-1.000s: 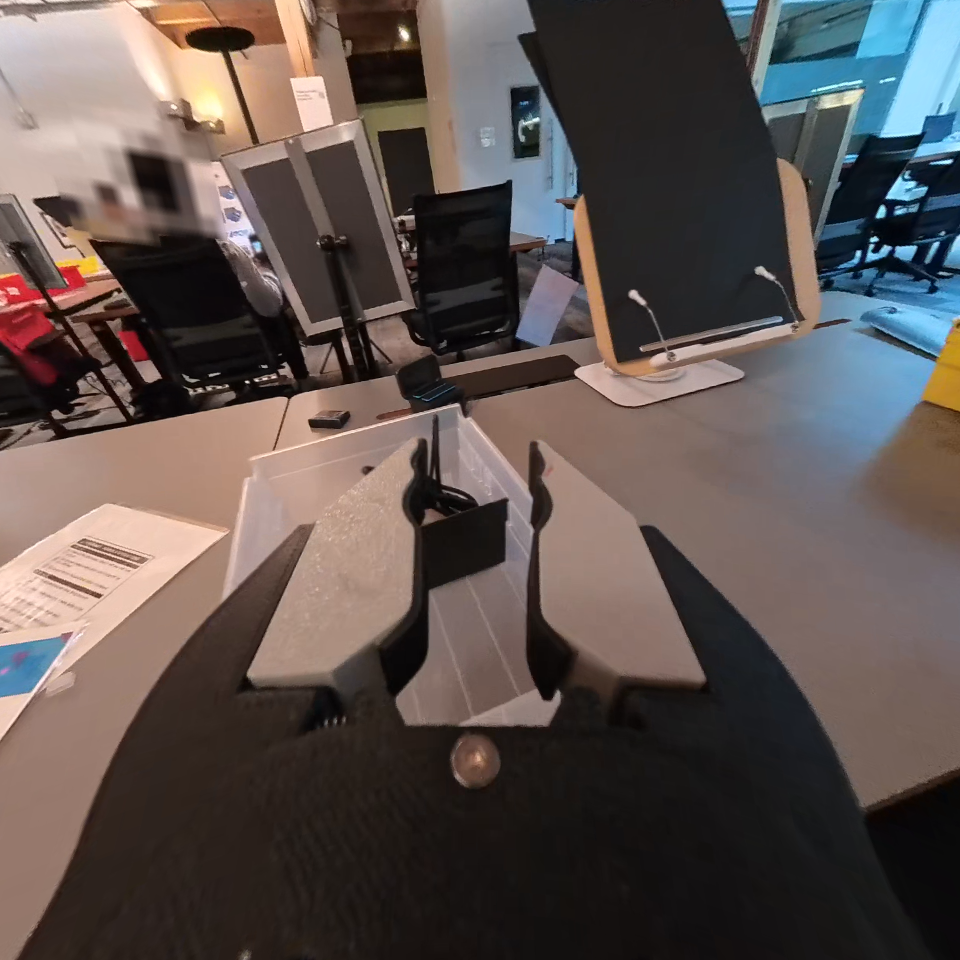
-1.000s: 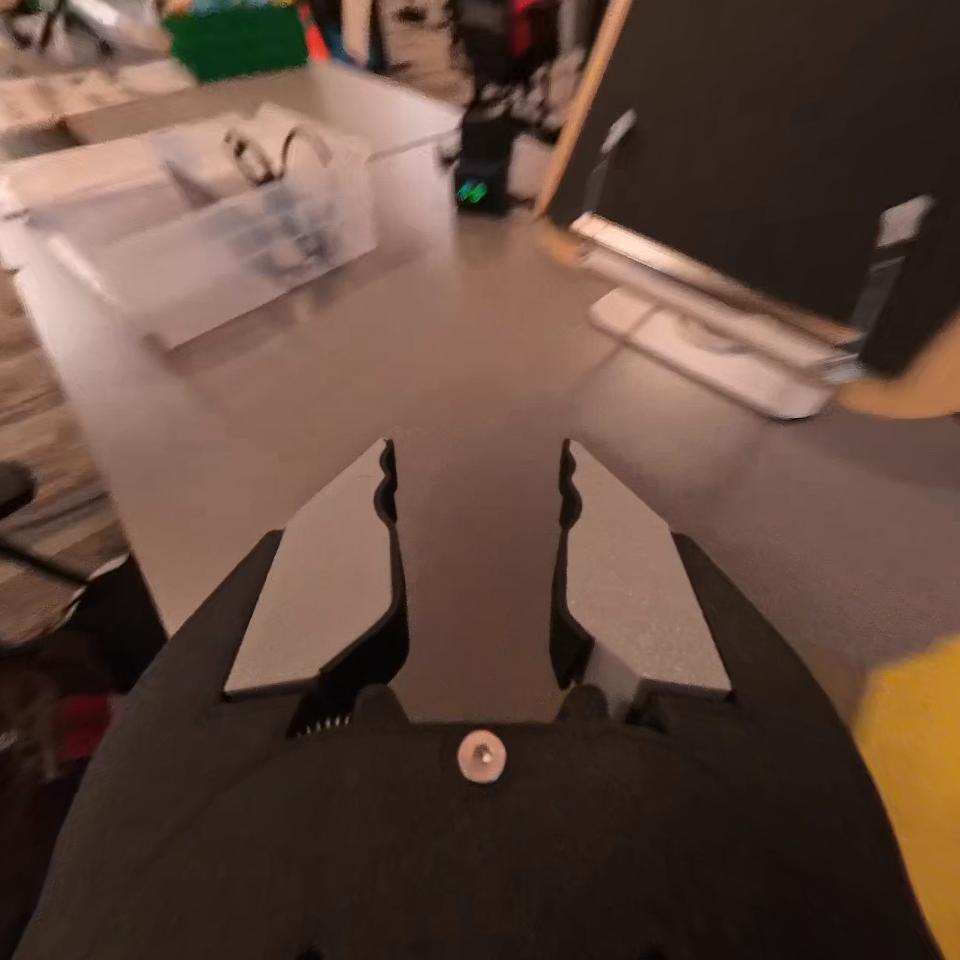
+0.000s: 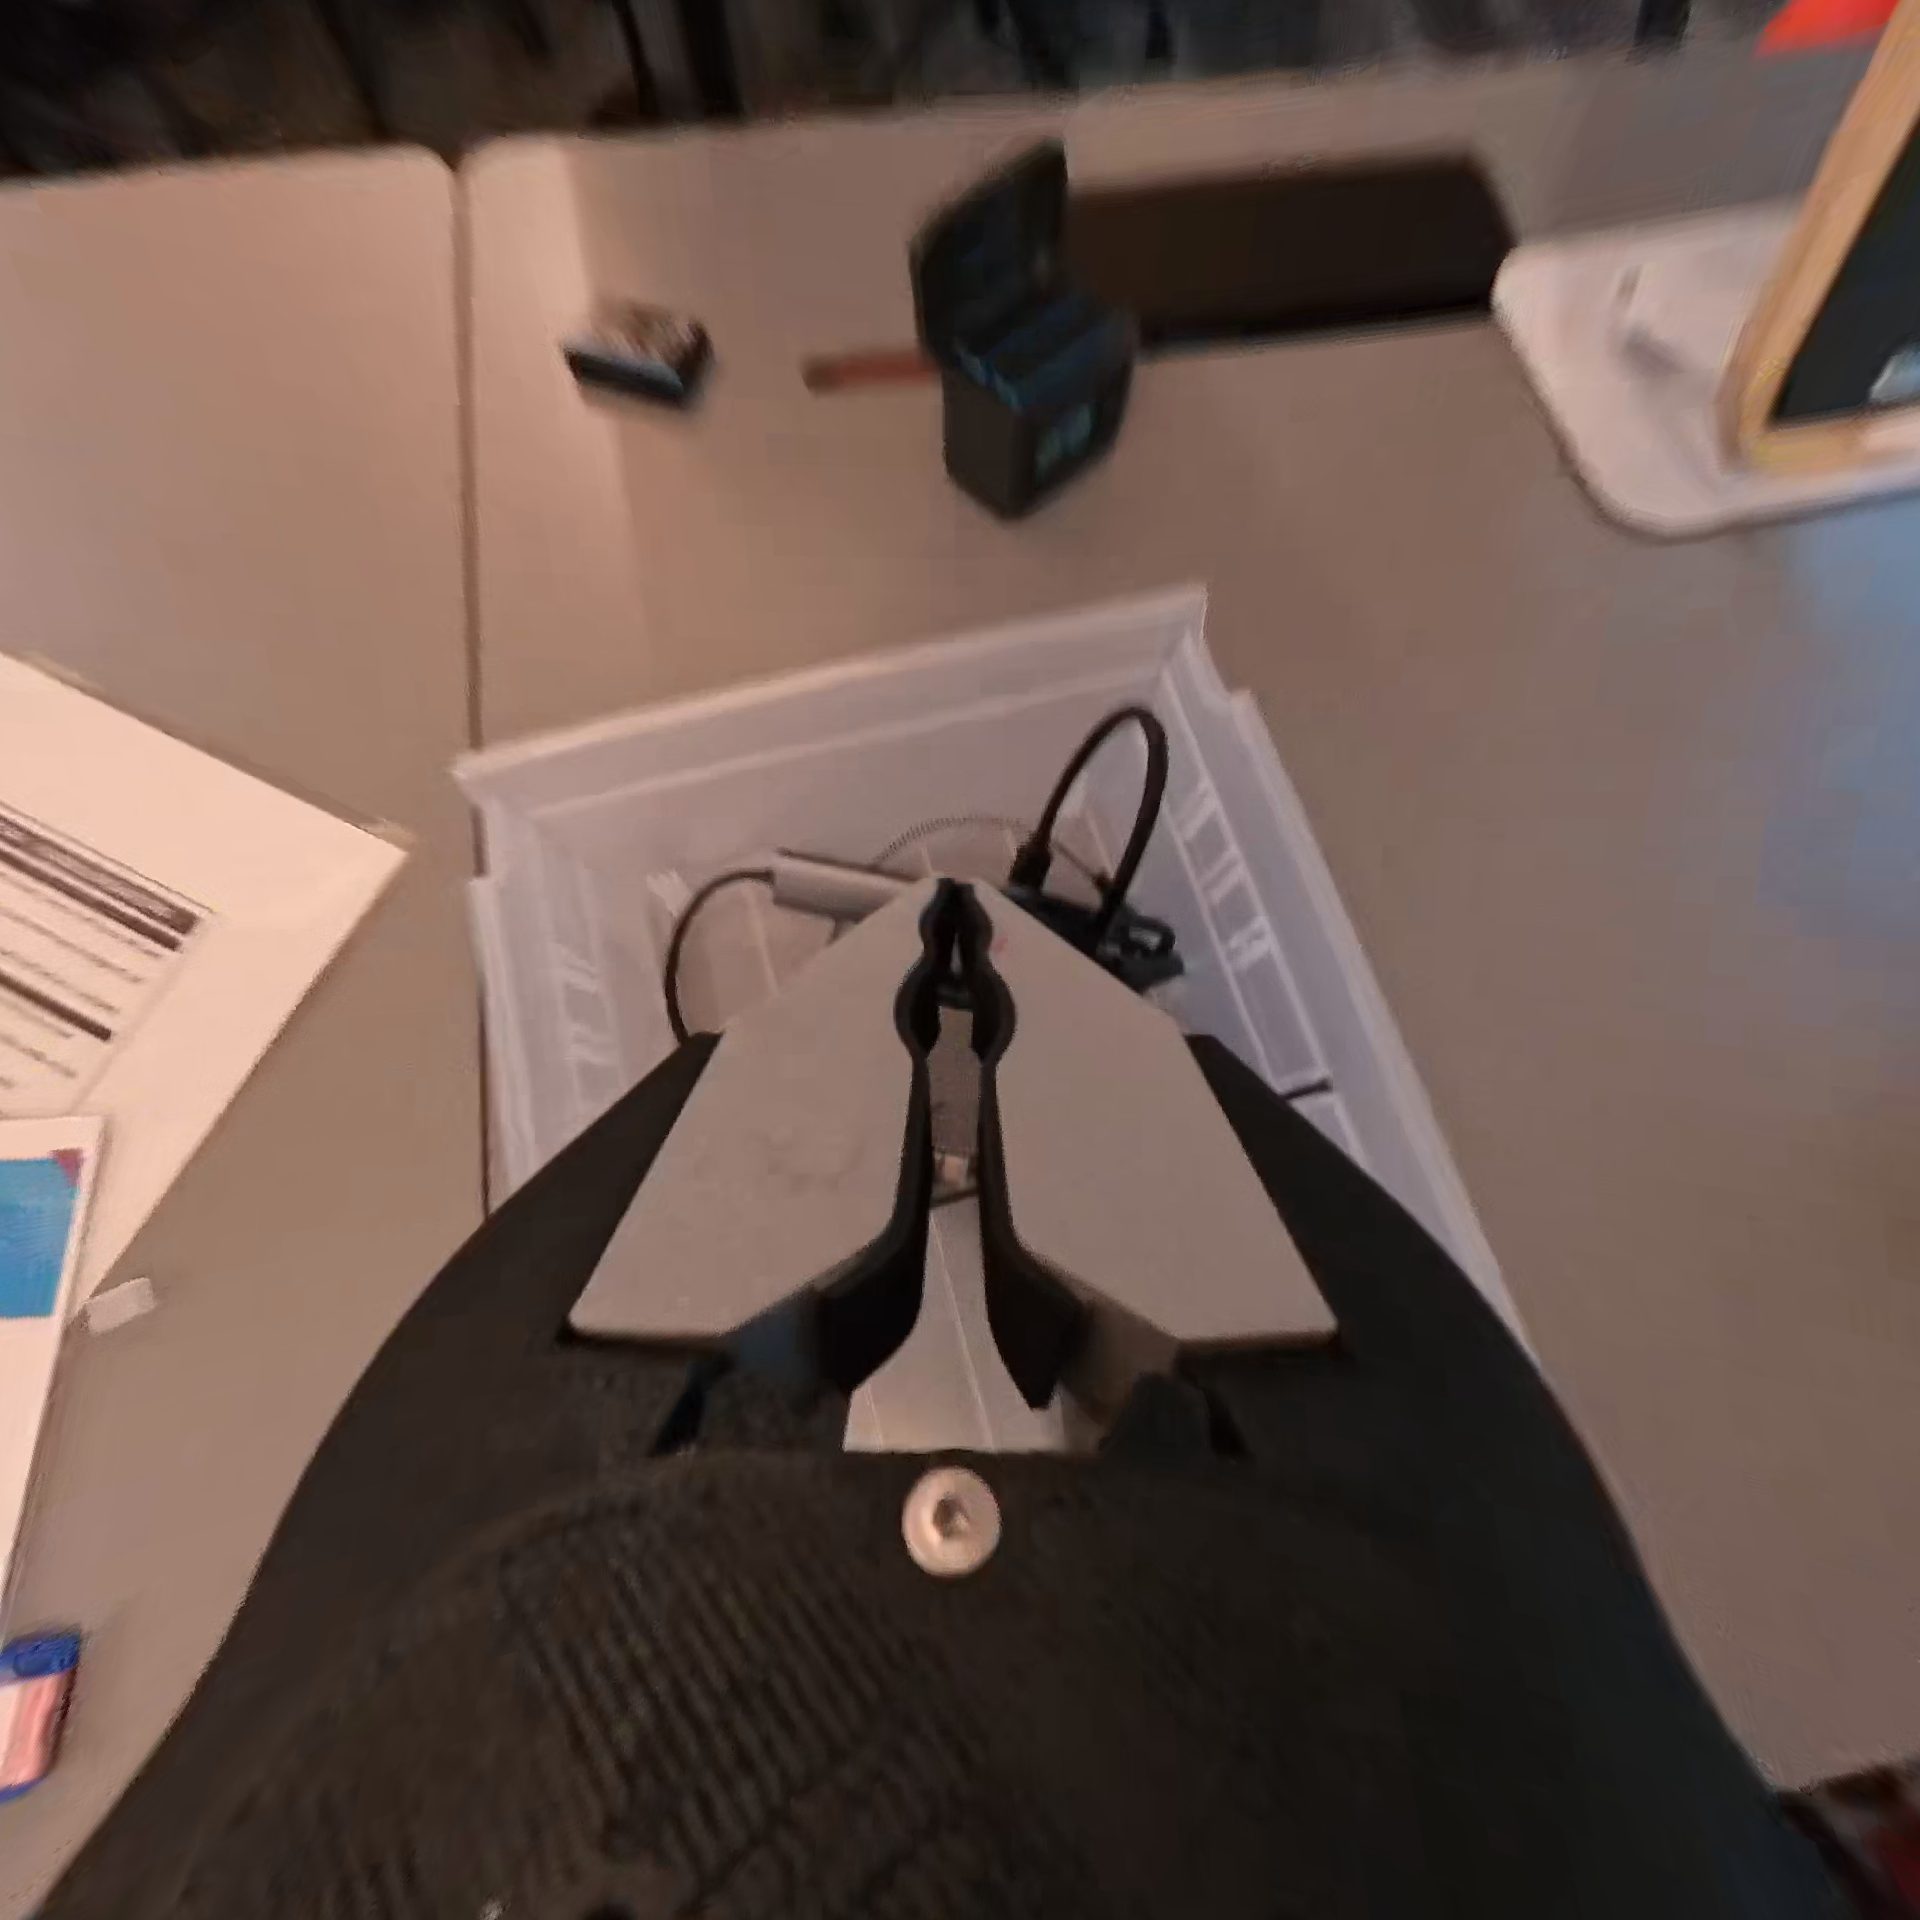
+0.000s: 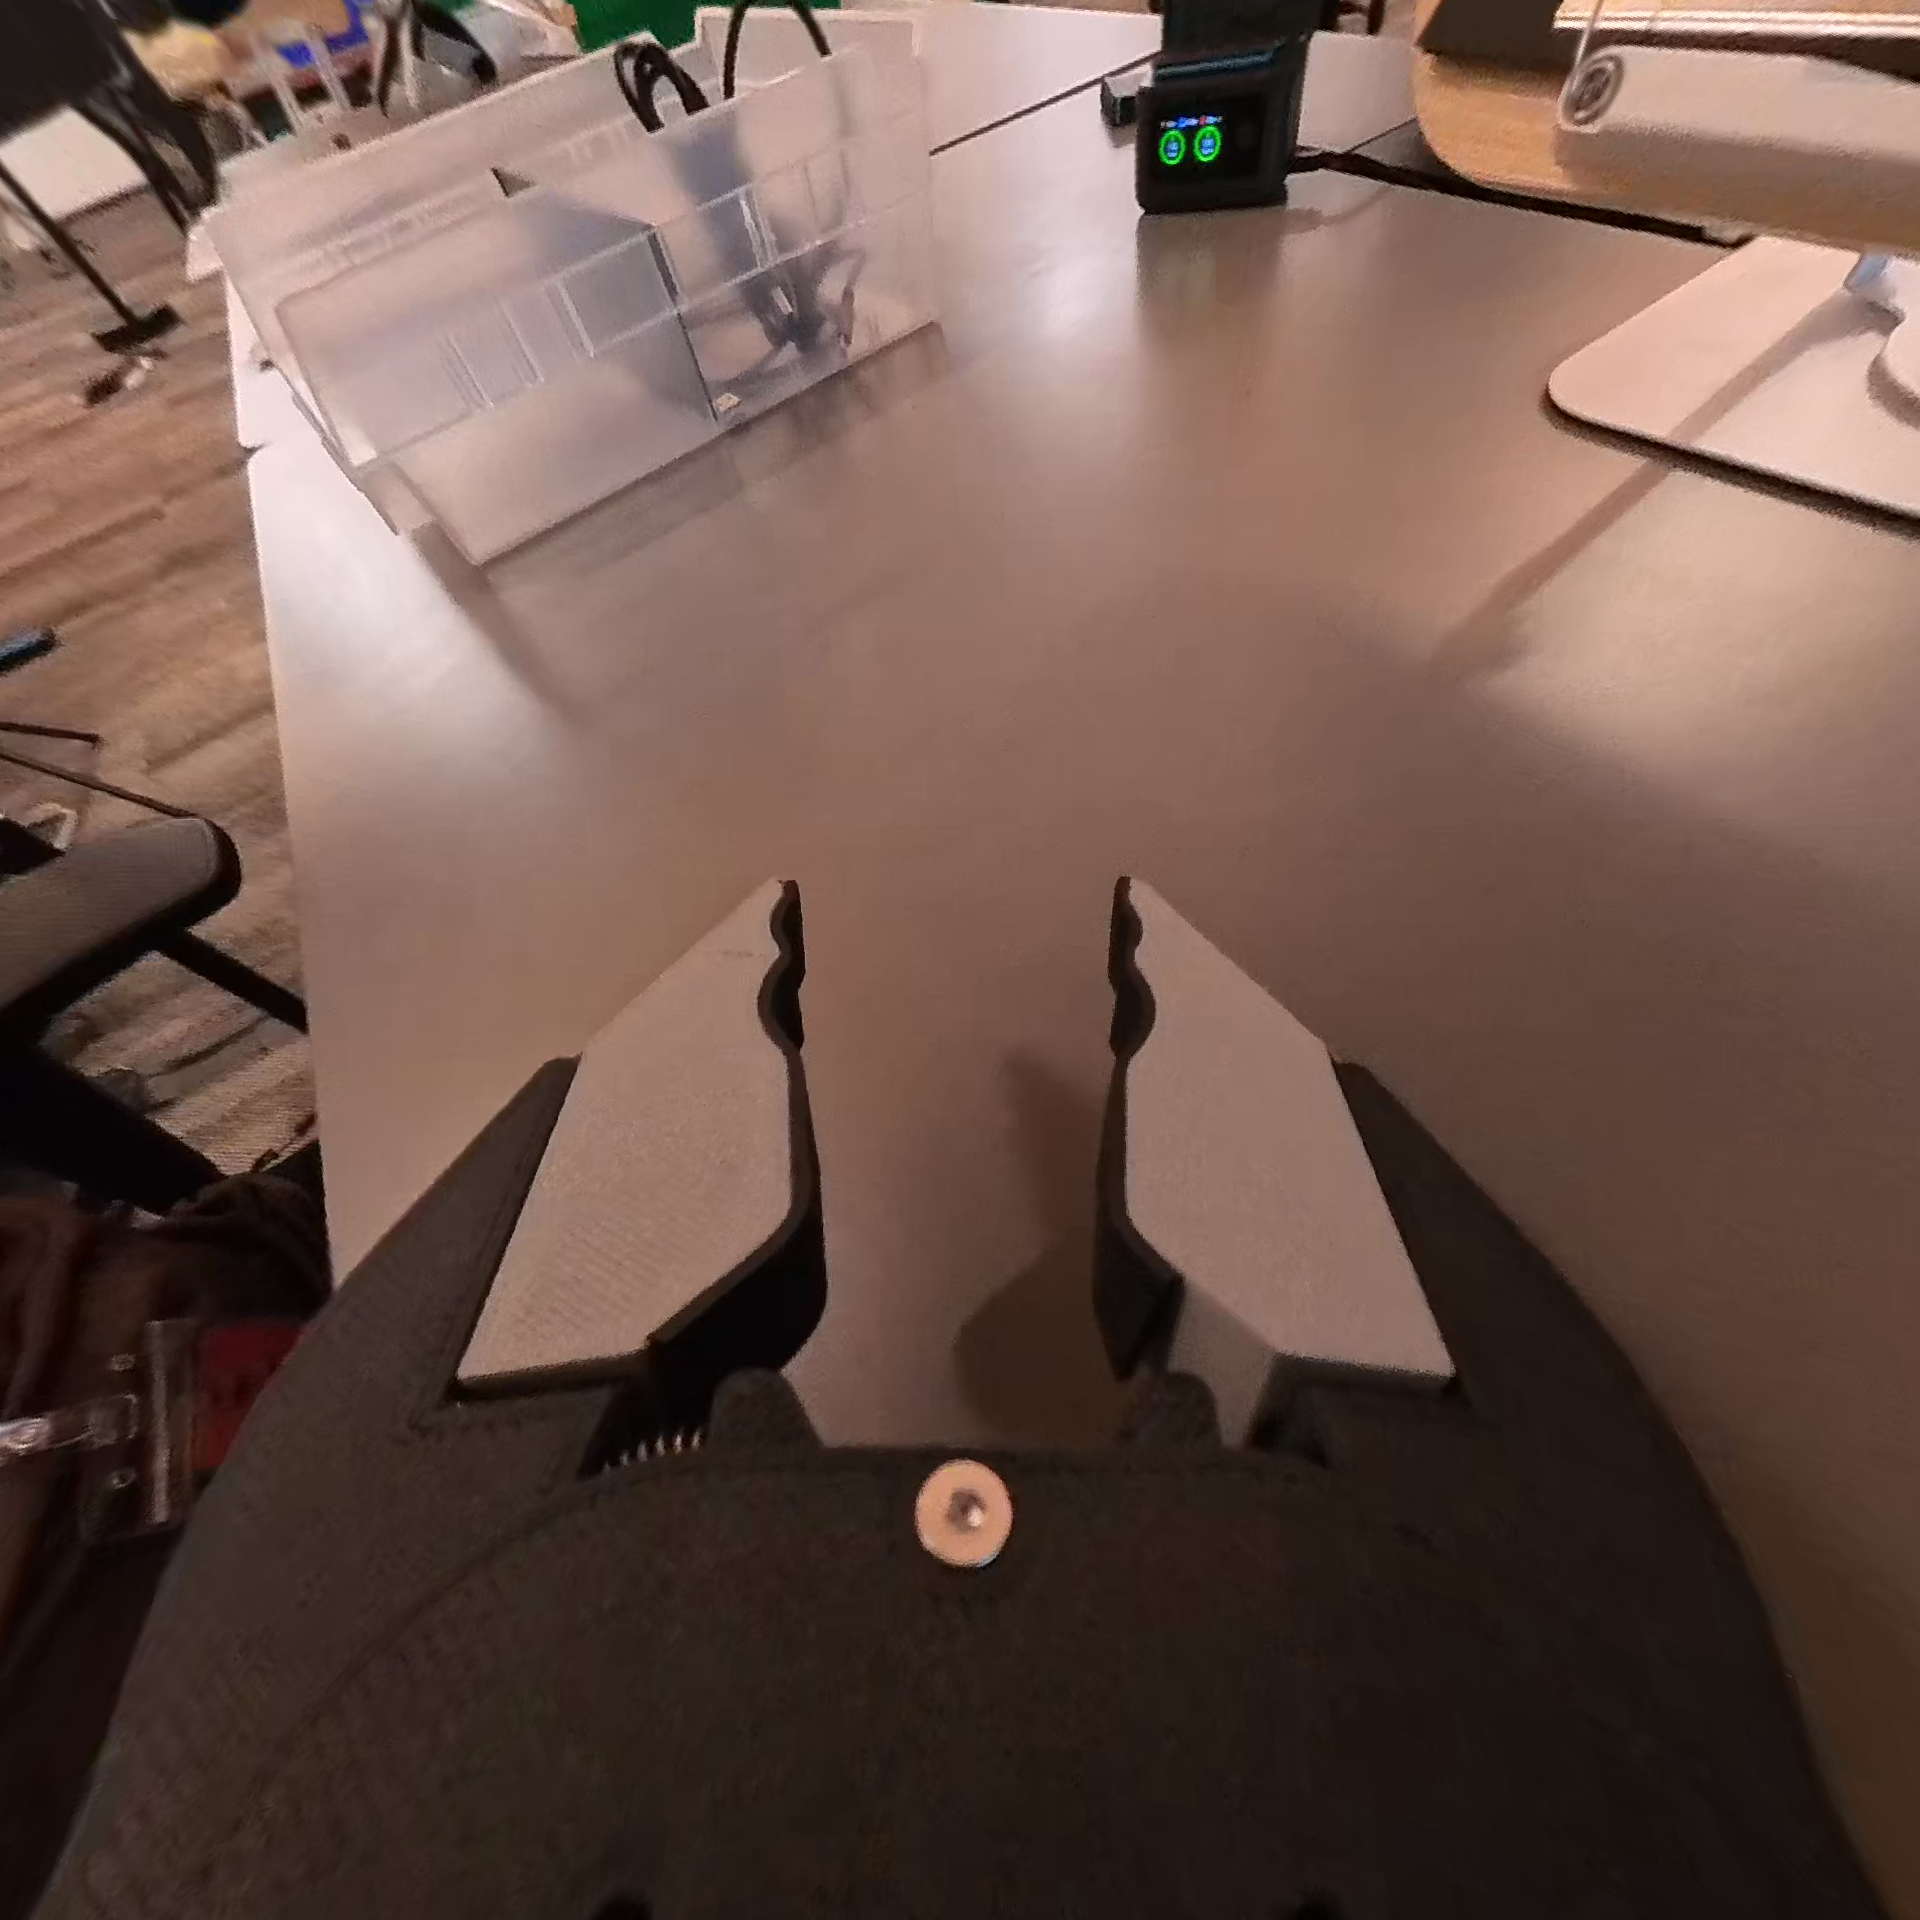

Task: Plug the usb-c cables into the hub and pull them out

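Two claws noted: left claw (image 3: 951,914) clenched over clear bin (image 3: 831,675) among black cables (image 3: 1107,790), hold unconfirmed; right claw (image 4: 956,904) released above desk (image 4: 1039,623); slow, straight lift advised

Grey table (image 4: 1143,644) bearing clear plastic bin (image 4: 582,312), papers (image 3: 156,935), small black charger case (image 3: 1029,384), white stand base (image 4: 1745,416).

Bin (image 3: 831,686) on table (image 3: 1558,831) with cables (image 3: 1127,790) inside, left gripper (image 3: 951,904) above bin, papers (image 3: 156,883) left of bin, charger case (image 3: 1023,343) behind bin, stand base (image 3: 1621,416) right of case, right gripper (image 4: 956,894) over bare table, bin far left ahead.
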Available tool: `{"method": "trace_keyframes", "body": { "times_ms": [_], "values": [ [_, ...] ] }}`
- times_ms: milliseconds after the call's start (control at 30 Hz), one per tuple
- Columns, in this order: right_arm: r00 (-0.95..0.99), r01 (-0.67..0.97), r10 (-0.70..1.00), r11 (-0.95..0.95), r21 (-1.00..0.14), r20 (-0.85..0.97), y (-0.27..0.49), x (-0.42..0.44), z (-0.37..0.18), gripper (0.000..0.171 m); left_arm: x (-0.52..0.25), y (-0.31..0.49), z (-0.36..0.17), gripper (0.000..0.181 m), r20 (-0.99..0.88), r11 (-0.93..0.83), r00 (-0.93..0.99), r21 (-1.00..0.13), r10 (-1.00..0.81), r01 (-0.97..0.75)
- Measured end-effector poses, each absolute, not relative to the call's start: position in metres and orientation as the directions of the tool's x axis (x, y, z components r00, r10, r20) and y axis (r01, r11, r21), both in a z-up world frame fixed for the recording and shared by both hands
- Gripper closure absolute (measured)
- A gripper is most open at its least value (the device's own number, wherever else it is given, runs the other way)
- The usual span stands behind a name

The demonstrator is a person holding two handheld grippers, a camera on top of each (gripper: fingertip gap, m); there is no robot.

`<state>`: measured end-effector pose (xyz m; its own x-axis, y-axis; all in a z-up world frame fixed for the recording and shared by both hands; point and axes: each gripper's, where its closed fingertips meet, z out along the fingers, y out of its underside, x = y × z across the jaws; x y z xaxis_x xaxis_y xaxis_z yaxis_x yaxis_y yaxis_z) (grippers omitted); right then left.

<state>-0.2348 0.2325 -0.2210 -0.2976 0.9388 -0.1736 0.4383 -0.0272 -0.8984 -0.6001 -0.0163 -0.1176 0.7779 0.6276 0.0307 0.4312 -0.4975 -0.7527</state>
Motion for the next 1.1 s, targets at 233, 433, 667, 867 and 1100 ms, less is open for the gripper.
{"method": "trace_keyframes", "body": {
  "times_ms": [233,433,667,867,1100],
  "values": [
    [-0.355,0.447,0.891,-0.103,-0.889,-0.282,0.226,-0.230,-0.217,0.107,-0.591,-0.036,-0.125,0.100,0.089,-0.510,0.737,-0.666,0.670,0.544],
    [-0.392,0.422,0.872,-0.112,-0.900,-0.292,0.220,-0.227,-0.211,0.106,-0.591,-0.016,-0.175,0.112,0.169,-0.529,0.736,-0.593,0.655,0.607],
    [-0.378,0.419,0.877,-0.123,-0.900,-0.296,0.223,-0.227,-0.210,0.109,-0.599,0.015,-0.145,0.172,0.092,-0.518,0.817,-0.732,0.570,0.444],
    [-0.390,0.419,0.883,-0.082,-0.904,-0.261,0.219,-0.227,-0.212,0.107,-0.570,0.026,0.000,0.176,-0.150,-0.432,0.840,-0.895,0.521,0.107],
    [-0.407,0.371,0.907,0.053,-0.927,-0.110,0.209,-0.231,-0.212,0.102,-0.449,0.055,0.111,0.178,-0.276,-0.299,0.909,-0.937,0.314,-0.181]
  ]
}}
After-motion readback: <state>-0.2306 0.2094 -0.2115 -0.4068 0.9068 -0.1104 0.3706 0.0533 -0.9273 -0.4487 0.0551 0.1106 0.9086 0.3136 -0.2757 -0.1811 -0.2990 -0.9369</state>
